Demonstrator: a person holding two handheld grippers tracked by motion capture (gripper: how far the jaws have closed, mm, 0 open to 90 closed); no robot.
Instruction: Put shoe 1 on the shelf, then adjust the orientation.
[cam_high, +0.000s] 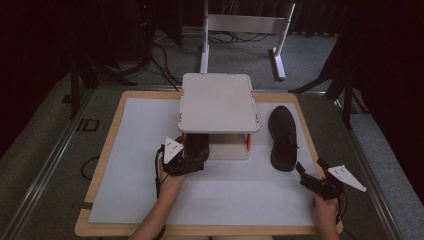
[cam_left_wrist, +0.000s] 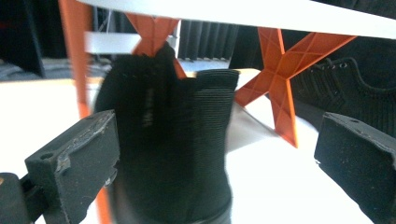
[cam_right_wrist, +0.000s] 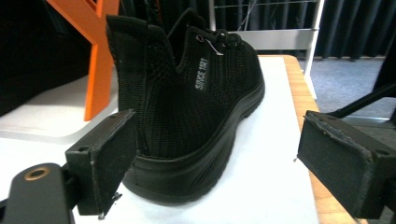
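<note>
High view: the left gripper (cam_high: 192, 159) sits at the front edge of a small white rack (cam_high: 218, 102) with orange legs, at the heel of a black shoe (cam_high: 196, 145) tucked under the rack's top, roughly six o'clock from the rack. Left gripper view has its jaws wide apart, the shoe's heel (cam_left_wrist: 177, 140) between them, unpressed. The second black shoe (cam_high: 283, 137) lies on the tabletop (cam_high: 125, 200) at three o'clock of the rack. The right gripper (cam_high: 307, 176), jaws apart, hovers at five o'clock of that shoe's heel (cam_right_wrist: 187, 116).
</note>
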